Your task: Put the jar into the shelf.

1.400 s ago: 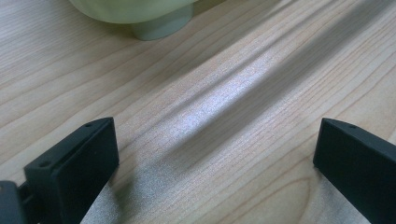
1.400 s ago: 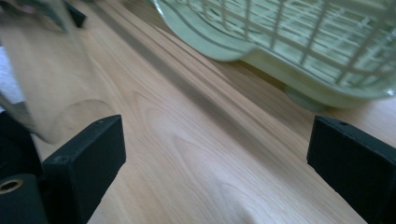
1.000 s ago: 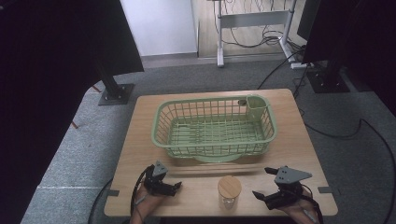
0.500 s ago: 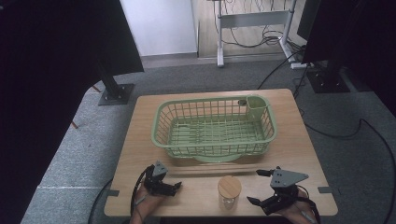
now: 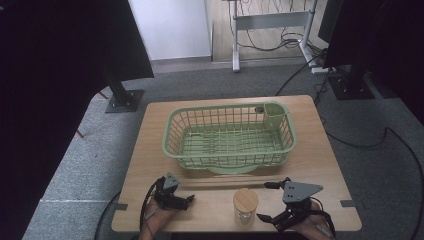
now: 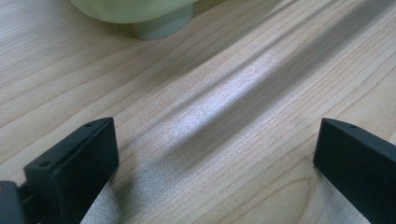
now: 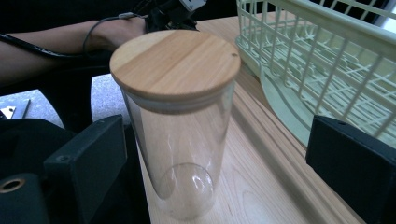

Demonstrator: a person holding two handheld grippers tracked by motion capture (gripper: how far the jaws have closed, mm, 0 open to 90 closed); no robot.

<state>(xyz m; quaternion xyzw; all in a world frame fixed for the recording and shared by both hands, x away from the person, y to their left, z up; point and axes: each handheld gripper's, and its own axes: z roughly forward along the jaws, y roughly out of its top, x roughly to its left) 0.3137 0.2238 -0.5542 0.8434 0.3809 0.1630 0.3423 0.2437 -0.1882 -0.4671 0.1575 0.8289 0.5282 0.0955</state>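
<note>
A wooden worktop (image 5: 320, 150) carries a green wire basket (image 5: 230, 135) at its centre, with a clear glass jar (image 5: 245, 206) under a wooden lid (image 7: 175, 63) standing upright near the front edge. The right gripper (image 5: 266, 201), jaws spread, faces the jar without touching it; the left gripper (image 5: 192, 197) rests apart, jaws spread over bare wood.

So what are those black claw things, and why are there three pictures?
A person sits at a wooden table with a grabbing tool in each hand. The left gripper and the right gripper each have two black fingers that can squeeze things. One picture looks down from above. The other two come from small cameras riding on the tools. On the table stand a green basket and a glass jar with a wooden lid. Both tools are open. Nothing is held; the jar stands between the right fingers, untouched.
</note>
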